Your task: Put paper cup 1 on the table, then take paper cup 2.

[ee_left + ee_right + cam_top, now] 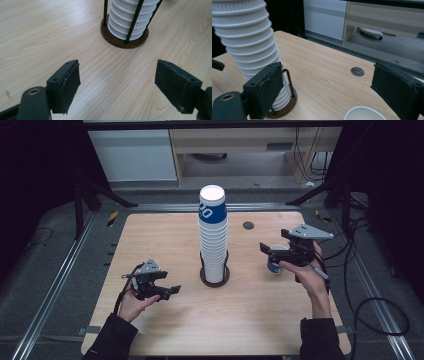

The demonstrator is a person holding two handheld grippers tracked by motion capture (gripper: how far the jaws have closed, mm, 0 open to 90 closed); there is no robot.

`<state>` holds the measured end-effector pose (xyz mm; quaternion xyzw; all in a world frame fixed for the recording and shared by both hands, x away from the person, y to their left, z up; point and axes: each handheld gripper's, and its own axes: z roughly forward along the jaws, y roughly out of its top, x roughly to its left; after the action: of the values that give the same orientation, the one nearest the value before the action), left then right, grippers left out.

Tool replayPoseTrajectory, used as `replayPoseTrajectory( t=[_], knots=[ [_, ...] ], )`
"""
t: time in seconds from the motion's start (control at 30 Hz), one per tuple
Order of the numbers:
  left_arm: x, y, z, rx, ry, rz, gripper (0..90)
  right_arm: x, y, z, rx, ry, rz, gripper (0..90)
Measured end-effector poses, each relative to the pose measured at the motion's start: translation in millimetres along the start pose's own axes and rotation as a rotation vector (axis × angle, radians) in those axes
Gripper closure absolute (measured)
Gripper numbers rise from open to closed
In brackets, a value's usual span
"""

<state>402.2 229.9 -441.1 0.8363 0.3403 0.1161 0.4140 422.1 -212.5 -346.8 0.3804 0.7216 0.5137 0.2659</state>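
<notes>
My right gripper (272, 251) hangs with jaws spread wide above a single paper cup (364, 113) on the table's right side; my left gripper (167, 289), also spread and empty, sits left of the cup stack (213, 235)

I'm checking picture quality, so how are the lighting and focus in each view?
High view: table evenly lit, surroundings dark, stack of cups sharp. Left gripper view: wood grain crisp, soft glare at upper left. Right gripper view: single cup cut off at the bottom edge, background slightly soft.
</notes>
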Motion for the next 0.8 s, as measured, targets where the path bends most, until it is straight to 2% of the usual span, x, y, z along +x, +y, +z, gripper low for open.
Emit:
replayPoseTrajectory(
  t=[0.17, 0.23, 0.63, 0.8],
  knots=[
    [-0.1, -0.2, 0.4, 0.002, 0.003, 0.0, 21.8, 9.9, 6.0, -1.9, -0.029, 0.015, -0.017, 10.4],
    [0.4, -0.1, -0.4, -0.001, 0.003, -0.003, 22.7, 14.8, 9.4, -3.9, -0.051, 0.032, -0.009, 10.4],
    [-0.8, 1.3, -1.9, -0.008, 0.002, -0.007, 21.0, 29.0, 15.5, -0.8, -0.052, 0.079, -0.014, 9.5],
    [-2.1, 1.6, -1.2, -0.009, 0.001, -0.006, 19.9, 41.4, 25.5, 0.1, -0.086, 0.127, -0.01, 9.1]
  ],
)
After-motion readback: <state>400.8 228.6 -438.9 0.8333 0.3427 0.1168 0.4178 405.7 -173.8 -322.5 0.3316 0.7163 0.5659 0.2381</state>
